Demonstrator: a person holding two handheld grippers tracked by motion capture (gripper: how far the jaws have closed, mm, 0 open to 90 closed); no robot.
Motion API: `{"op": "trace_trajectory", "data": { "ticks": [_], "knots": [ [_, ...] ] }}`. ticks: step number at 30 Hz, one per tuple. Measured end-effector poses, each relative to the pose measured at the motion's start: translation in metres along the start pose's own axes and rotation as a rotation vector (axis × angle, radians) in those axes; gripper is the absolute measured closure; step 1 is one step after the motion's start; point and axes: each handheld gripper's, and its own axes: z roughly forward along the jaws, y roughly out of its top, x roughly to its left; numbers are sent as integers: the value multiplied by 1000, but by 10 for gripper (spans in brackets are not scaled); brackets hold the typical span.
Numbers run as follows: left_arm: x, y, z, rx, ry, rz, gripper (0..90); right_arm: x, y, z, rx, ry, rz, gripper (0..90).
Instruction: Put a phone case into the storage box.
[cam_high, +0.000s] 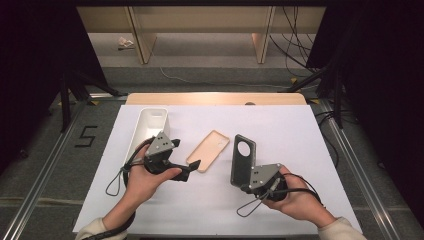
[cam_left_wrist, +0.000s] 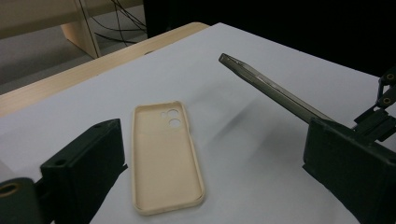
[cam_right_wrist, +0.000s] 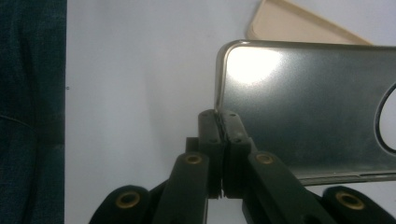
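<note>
The right gripper (cam_high: 248, 176) is clamped on the lower edge of the dark phone case (cam_high: 243, 159), lifted off the tabletop (cam_high: 290, 140). The left gripper (cam_high: 192, 167) gapes, its tips at the beige case (cam_high: 210, 150) lying at the dark case's nine o'clock. Such a thin edge pinch could slip if twisted.

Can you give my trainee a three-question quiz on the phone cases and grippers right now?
1. True or false: the beige phone case lies flat on the white table cover.
2. Which gripper grips the dark phone case? A) left gripper B) right gripper
3. Fill in: the white tray lies on the person's ____ side.

Key: 1 true; 2 B, jaws clamped on the case's edge; 3 left.
</note>
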Motion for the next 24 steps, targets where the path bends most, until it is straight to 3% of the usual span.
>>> {"op": "trace_trajectory", "data": {
  "ticks": [24],
  "knots": [
    [-10, 23, 46, 56, -57, -18, 80, 1, 1, 1, -10, 3, -8, 895]
  ]
}}
